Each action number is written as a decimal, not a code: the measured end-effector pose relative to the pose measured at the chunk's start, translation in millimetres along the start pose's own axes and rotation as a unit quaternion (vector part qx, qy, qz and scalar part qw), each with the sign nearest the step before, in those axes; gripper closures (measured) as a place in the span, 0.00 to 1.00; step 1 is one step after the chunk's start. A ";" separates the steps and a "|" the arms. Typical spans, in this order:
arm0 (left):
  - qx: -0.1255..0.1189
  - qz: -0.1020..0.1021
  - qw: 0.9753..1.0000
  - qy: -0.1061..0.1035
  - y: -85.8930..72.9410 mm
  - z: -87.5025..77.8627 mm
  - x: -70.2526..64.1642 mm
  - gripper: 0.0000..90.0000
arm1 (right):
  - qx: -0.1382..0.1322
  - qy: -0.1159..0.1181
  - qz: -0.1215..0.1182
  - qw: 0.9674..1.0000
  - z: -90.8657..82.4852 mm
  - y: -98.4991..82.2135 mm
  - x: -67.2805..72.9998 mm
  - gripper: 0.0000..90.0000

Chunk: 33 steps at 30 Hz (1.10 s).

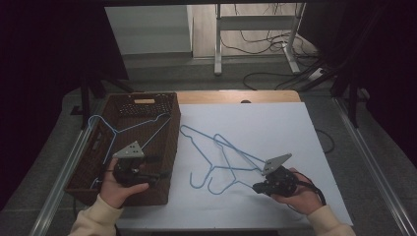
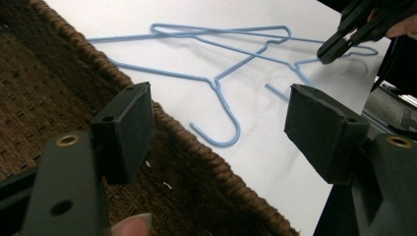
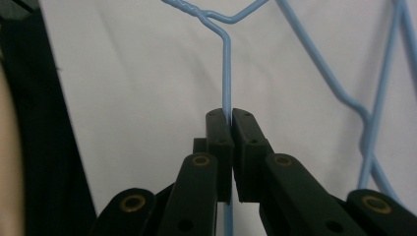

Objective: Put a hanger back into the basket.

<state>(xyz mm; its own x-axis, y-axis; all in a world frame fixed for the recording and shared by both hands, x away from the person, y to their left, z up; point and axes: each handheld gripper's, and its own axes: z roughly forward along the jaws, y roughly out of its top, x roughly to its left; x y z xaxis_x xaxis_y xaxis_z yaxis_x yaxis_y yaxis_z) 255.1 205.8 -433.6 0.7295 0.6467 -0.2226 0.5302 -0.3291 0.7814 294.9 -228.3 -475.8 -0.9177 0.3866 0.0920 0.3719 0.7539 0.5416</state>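
A: Left side, item one?
B: Brown wicker basket (image 1: 169,147), one blue wire hanger (image 1: 129,129) inside; left gripper (image 1: 160,174) over its near end, jaws wide, holding nothing.
A: Next, on the white sheet (image 1: 275,123)?
B: Two blue hangers. The nearer hanger (image 3: 227,59) is pinched at its hook by the right gripper (image 3: 231,125); basket lies leftward.
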 end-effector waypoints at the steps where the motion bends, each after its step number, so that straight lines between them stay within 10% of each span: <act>1: 0.002 0.001 1.000 -0.001 0.6 1.4 -0.7 0.30 | -0.006 0.002 -0.001 1.000 -3.3 1.5 1.8 0.97; 18: 0.028 0.047 0.998 -0.034 34.7 40.8 -25.0 0.30 | -0.098 0.014 0.017 0.995 -46.6 -4.0 -6.0 0.97; 33: 0.030 0.048 0.997 -0.044 42.1 47.7 -29.9 0.30 | -0.144 0.010 0.059 0.988 -65.1 2.6 -15.8 0.97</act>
<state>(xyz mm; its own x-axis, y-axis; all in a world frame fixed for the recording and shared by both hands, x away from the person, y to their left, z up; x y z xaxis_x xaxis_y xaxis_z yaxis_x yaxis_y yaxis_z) 276.2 139.7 -421.9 0.8124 0.5475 -0.2005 0.4782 -0.4287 0.7665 301.2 -267.0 -421.4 -0.8739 0.4498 0.1844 0.4244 0.5209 0.7407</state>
